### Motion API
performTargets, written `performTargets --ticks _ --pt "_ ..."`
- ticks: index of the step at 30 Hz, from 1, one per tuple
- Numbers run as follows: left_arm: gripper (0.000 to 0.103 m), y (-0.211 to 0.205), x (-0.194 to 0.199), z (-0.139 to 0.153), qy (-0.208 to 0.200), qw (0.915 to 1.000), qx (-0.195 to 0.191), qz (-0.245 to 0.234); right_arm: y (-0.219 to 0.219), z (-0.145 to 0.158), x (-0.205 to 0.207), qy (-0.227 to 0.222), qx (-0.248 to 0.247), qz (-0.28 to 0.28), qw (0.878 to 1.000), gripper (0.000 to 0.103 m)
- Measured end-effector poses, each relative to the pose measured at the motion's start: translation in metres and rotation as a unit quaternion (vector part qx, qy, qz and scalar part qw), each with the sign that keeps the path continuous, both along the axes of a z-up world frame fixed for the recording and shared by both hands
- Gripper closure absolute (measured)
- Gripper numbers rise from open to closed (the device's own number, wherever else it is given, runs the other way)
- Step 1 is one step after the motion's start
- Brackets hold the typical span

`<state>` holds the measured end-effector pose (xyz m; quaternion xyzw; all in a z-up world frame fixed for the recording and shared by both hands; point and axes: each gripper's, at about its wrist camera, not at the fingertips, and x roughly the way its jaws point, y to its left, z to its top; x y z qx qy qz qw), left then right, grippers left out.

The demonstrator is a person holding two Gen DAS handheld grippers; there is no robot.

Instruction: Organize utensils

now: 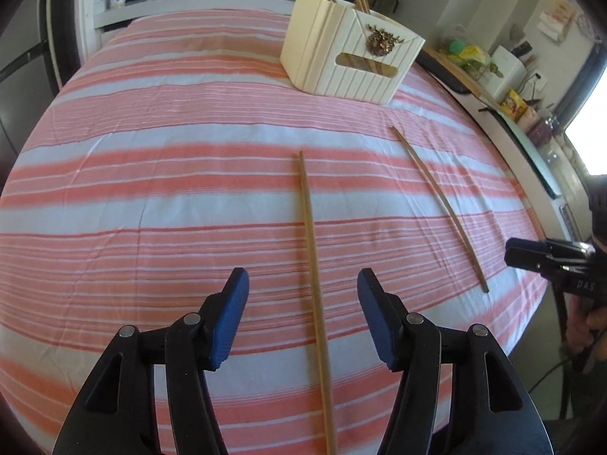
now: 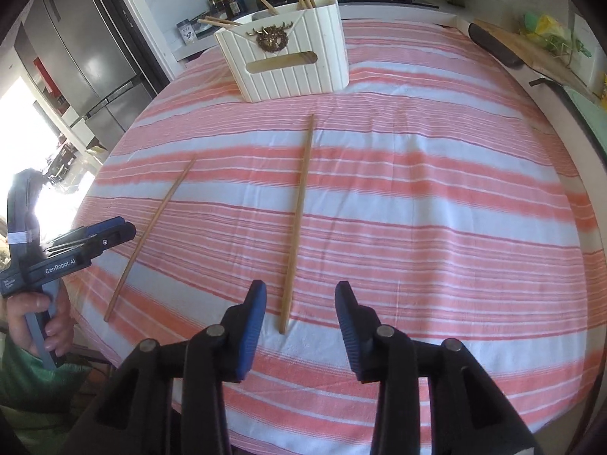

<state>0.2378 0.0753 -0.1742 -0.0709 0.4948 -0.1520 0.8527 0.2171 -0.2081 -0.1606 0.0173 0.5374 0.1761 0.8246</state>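
Striped cloth [image 1: 151, 197], chopstick [image 1: 313, 265] lengthwise toward holder [image 1: 353, 60]

1. Tablecloth [image 1: 170, 189] is showing as woven cloth, matt, faintly creased, in pink and white stripes.
2. Two loose chopsticks, the left chopstick [image 1: 313, 265] and the right chopstick [image 2: 299, 212], are looking like pale wood, smooth, low sheen.
3. Holder box [image 2: 296, 72] is reading as cream plastic, ribbed in vertical grooves, satin finish; its emblem [image 2: 270, 39] is glinting like brassy metal.
4. Left gripper [image 1: 303, 284] is showing black matt plastic arms, shiny metal rivets, and blue pads [image 1: 231, 314] with fine ridged texture.
5. Right gripper [image 2: 300, 295] is looking the same.
6. Fridge [image 2: 83, 57] is gleaming as brushed metal.
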Motion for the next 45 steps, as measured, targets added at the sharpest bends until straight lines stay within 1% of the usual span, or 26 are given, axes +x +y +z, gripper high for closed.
performTargets --ticks 3,5,7,10,11,13,14,15,16,17,18,19,22,24,27,31,33,37,41,45 --pt "0.042 -0.010 0.013 0.000 0.004 0.9991 0.037 -0.020 0.008 0.000 0.023 0.029 0.005 0.018 0.999 0.065" --pt "0.042 -0.014 0.022 -0.002 0.007 0.9977 0.061 -0.028 0.017 0.000 0.036 0.026 -0.017 0.028 0.999 0.065" --pt "0.042 -0.016 0.032 -0.006 0.014 0.9966 0.073 -0.034 0.027 -0.003 0.050 0.020 -0.044 0.038 0.998 0.065" --pt "0.045 -0.022 0.046 -0.015 0.030 0.9949 0.088 -0.041 0.043 -0.016 0.075 0.024 -0.072 0.050 0.996 0.065" --pt "0.046 -0.025 0.049 -0.016 0.027 0.9941 0.097 -0.041 0.046 -0.021 0.084 0.025 -0.079 0.049 0.995 0.065" --pt "0.050 -0.031 0.057 -0.016 0.024 0.9918 0.117 -0.043 0.055 -0.031 0.101 0.029 -0.088 0.047 0.995 0.065" --pt "0.057 -0.033 0.061 -0.016 0.024 0.9911 0.123 -0.044 0.058 -0.036 0.110 0.032 -0.087 0.043 0.995 0.065" --pt "0.066 -0.035 0.065 -0.016 0.024 0.9910 0.124 -0.045 0.061 -0.035 0.118 0.017 -0.085 0.037 0.996 0.064" --pt "0.073 -0.037 0.070 -0.016 0.023 0.9913 0.121 -0.046 0.066 -0.036 0.126 0.013 -0.090 0.038 0.995 0.066" --pt "0.087 -0.038 0.073 -0.015 0.021 0.9917 0.118 -0.047 0.070 -0.036 0.133 0.007 -0.099 0.038 0.994 0.070" --pt "0.095 -0.038 0.076 -0.015 0.020 0.9920 0.116 -0.046 0.073 -0.037 0.140 0.002 -0.107 0.033 0.994 0.093" --pt "0.096 -0.037 0.078 -0.014 0.018 0.9927 0.111 -0.043 0.074 -0.037 0.147 0.004 -0.107 0.028 0.994 0.097" --pt "0.098 -0.034 0.079 -0.009 0.010 0.9949 0.093 -0.037 0.067 -0.030 0.155 0.018 -0.073 0.011 0.997 0.097" --pt "0.099 -0.030 0.071 0.006 -0.016 0.9960 0.082 -0.032 0.059 -0.011 0.151 -0.002 -0.048 0.007 0.999 0.097" --pt "0.099 -0.023 0.055 0.035 -0.054 0.9965 0.060 -0.022 0.048 0.026 0.132 -0.039 -0.015 0.006 0.999 0.097" --pt "0.098 -0.017 0.030 0.077 -0.107 0.9934 0.036 -0.017 0.037 0.073 0.100 -0.084 0.016 0.015 0.996 0.097" --pt "0.098 -0.012 0.022 0.093 -0.130 0.9912 0.020 -0.016 0.035 0.091 0.080 -0.106 0.025 0.019 0.994 0.097" --pt "0.098 -0.010 0.002 0.116 -0.170 0.9854 -0.002 -0.010 0.028 0.115 0.044 -0.153 0.039 0.021 0.987 0.097" --pt "0.098 -0.012 -0.010 0.128 -0.197 0.9803 -0.012 -0.006 0.023 0.130 0.028 -0.203 0.040 0.012 0.978 0.097" --pt "0.099 -0.010 -0.010 0.137 -0.209 0.9778 -0.016 -0.001 0.014 0.141 0.021 -0.235 0.054 0.002 0.971 0.097"
